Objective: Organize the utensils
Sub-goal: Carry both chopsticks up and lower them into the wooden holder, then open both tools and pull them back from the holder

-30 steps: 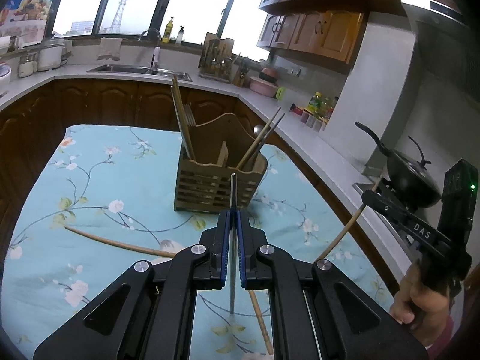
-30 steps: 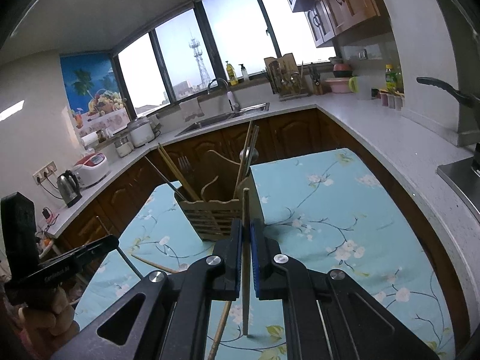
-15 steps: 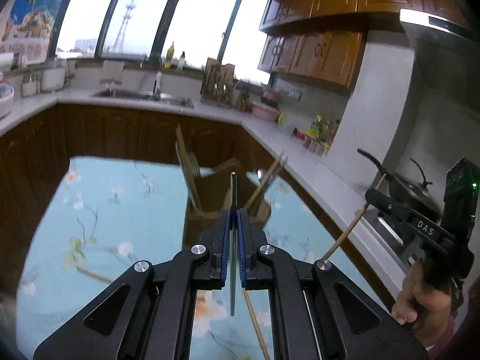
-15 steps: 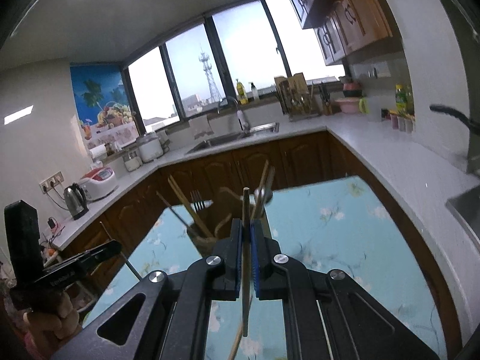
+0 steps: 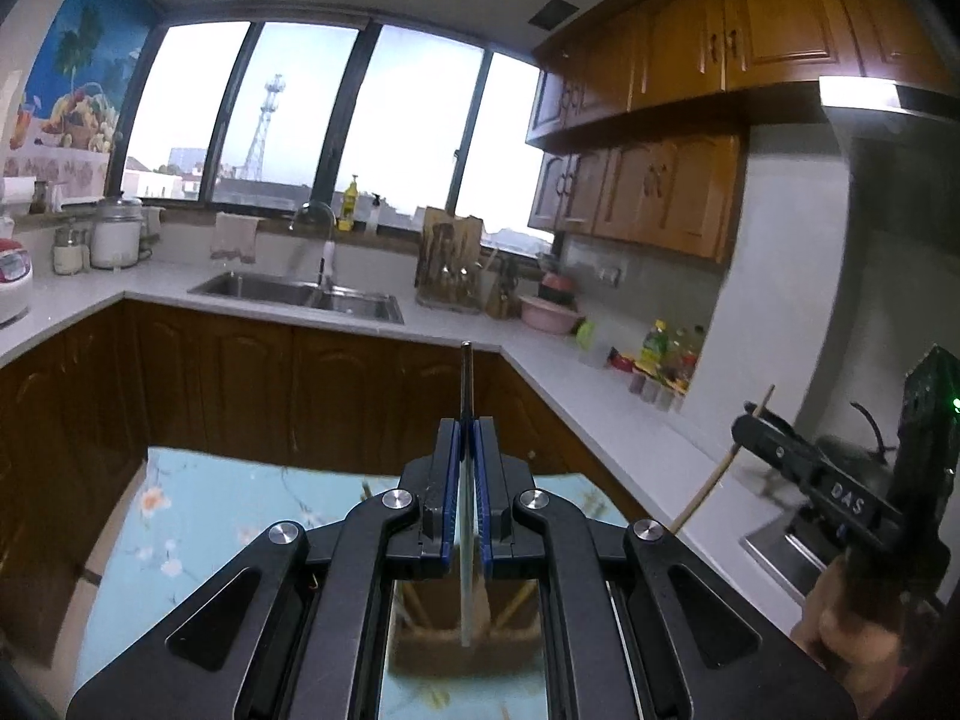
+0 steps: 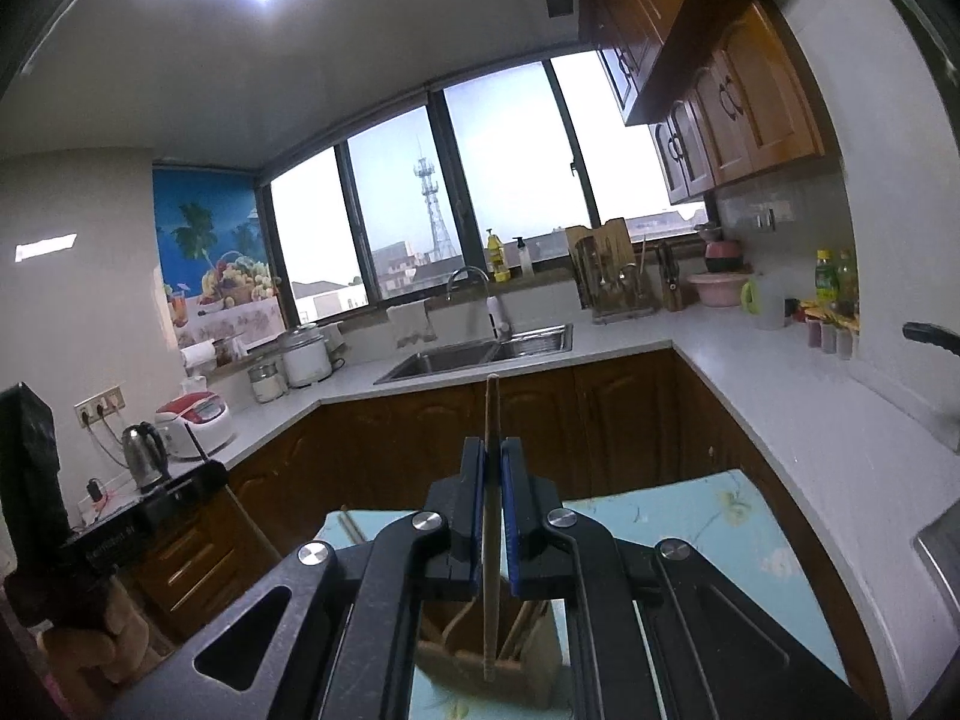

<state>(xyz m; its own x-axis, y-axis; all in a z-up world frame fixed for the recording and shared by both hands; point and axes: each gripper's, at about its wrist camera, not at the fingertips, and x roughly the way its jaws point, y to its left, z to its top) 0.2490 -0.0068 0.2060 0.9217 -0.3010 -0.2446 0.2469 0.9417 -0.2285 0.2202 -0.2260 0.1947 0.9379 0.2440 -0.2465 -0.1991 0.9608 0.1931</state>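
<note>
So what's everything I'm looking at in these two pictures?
Metal chopstick: one, grey, in the left gripper.
Wooden chopstick: one, tan, in the right gripper.
Utensil holder: one, wooden, on the table under the grippers.
Tablecloth: one, light blue, floral.
Sink: one, steel, under the window.
Kettle: one, steel, left counter.
Left gripper: black, shut.
Right gripper: black, shut.
Hand: one, holding the right gripper.

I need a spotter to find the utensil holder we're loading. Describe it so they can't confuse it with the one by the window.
Start at the table with the pale blue floral cloth in the middle of the kitchen. The wooden utensil holder stands on that cloth, seen low between the arms of the right gripper, with sticks already in it. The wooden rack by the window stands on the white counter beside the sink.
</note>
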